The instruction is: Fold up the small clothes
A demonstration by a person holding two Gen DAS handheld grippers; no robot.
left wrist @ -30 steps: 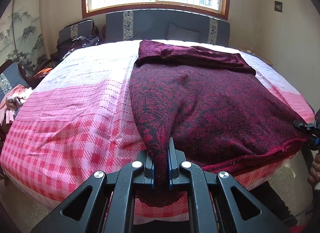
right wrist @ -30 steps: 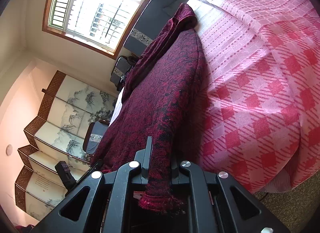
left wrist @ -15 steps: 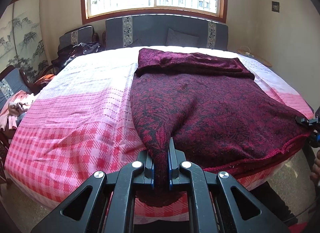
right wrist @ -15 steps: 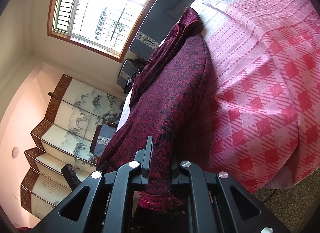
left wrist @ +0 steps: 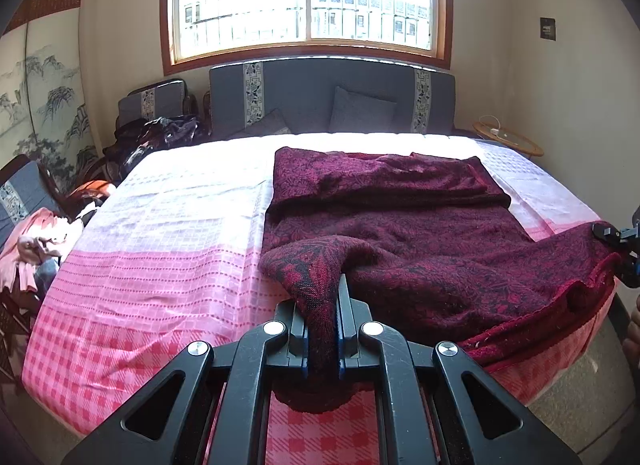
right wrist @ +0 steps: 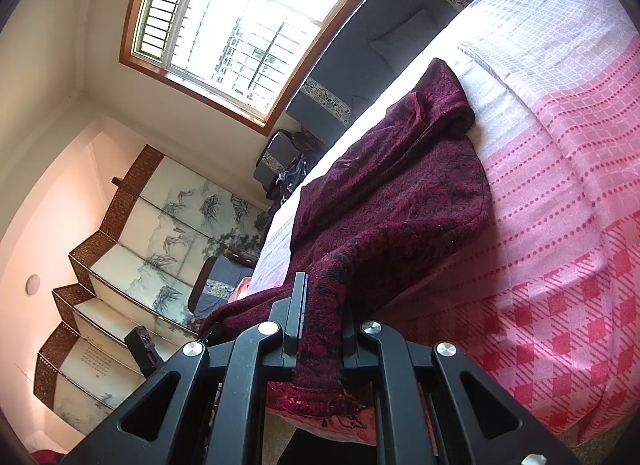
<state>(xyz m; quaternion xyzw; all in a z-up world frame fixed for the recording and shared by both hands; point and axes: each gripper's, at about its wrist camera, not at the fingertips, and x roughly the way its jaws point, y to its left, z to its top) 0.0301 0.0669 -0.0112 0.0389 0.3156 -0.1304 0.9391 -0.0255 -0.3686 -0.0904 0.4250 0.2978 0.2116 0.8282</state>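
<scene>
- Since a second ago, the near hem of the dark maroon patterned knit garment (left wrist: 404, 225) has risen off the bed and travelled toward the headboard: earlier it lay flat to the near edge, now it humps up in a raised fold across the middle.
- Both tools have come up and forward with it, each keeping its corner.
- Left hand-held black two-finger gripper (left wrist: 323, 329) is pinching the garment's near-left corner, its fingers pressed against a thick bunch of knit that hangs out below them.
- Right hand-held black two-finger gripper (right wrist: 320, 329) likewise clamps the near-right corner; in the left view its tip shows at 3 o'clock, on the cloth's far right edge.
- Holding both corners level and apart keeps the hem taut, so my judgement is that the near half is being carried over the far half in one clean fold.
- Garment lies on the pink-and-white checked bedspread (left wrist: 160, 233), right of centre, reaching toward 12 o'clock where a doubled band of it (left wrist: 384, 177) already sits near the grey padded headboard (left wrist: 332, 97).
- Its surface looks thick and soft, with a dark leaf-like pattern and a brighter red trimmed edge along the lifted hem.
- Slack sags between the two grips, so the fold may land uneven unless the hem is kept stretched.
</scene>
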